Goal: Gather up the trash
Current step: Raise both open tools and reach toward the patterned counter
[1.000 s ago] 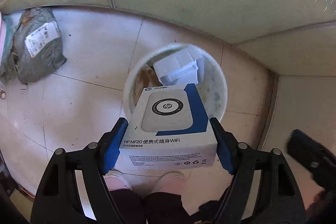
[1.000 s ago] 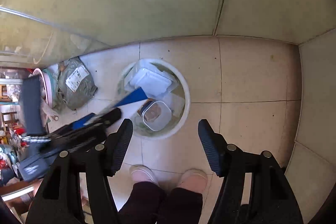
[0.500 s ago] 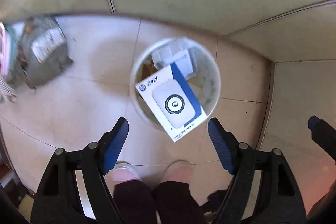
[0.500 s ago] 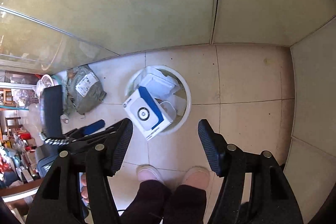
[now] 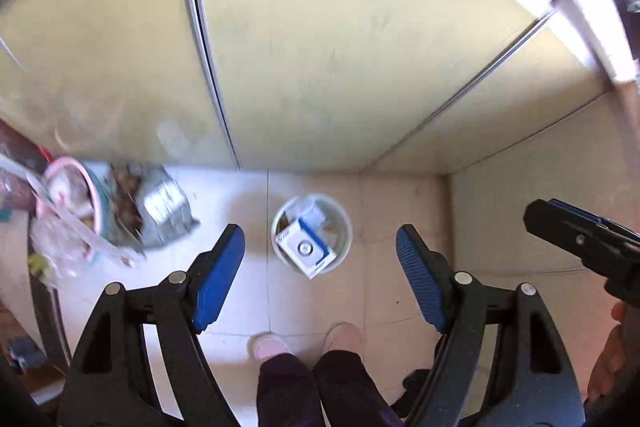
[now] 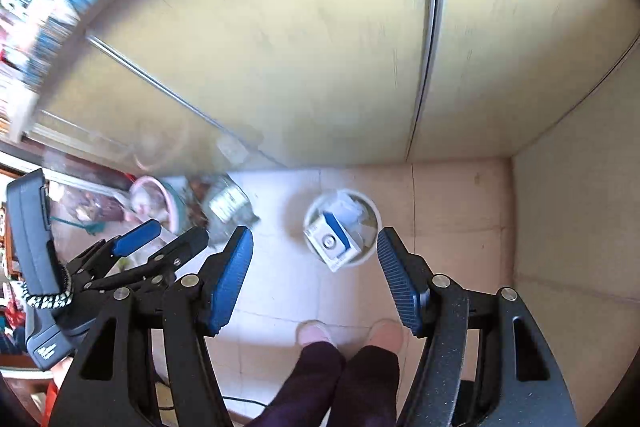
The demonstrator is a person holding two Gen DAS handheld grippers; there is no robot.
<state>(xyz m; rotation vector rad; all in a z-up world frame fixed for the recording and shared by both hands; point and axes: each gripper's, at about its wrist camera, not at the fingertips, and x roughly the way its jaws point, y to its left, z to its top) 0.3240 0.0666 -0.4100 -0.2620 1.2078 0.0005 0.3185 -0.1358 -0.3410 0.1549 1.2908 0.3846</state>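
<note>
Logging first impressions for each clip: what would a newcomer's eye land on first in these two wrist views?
Probably the white and blue box lying tilted on top of the round white bin on the tiled floor, one corner poking over the rim. Then the open, empty left gripper and right gripper framing it from above, and the grey parcel bag left of the bin.

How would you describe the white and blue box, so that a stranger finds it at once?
Find the round white waste bin on the pale tiled floor by the wall. The white and blue cardboard box lies on top, jutting over the rim; only it bears a round logo.
</note>
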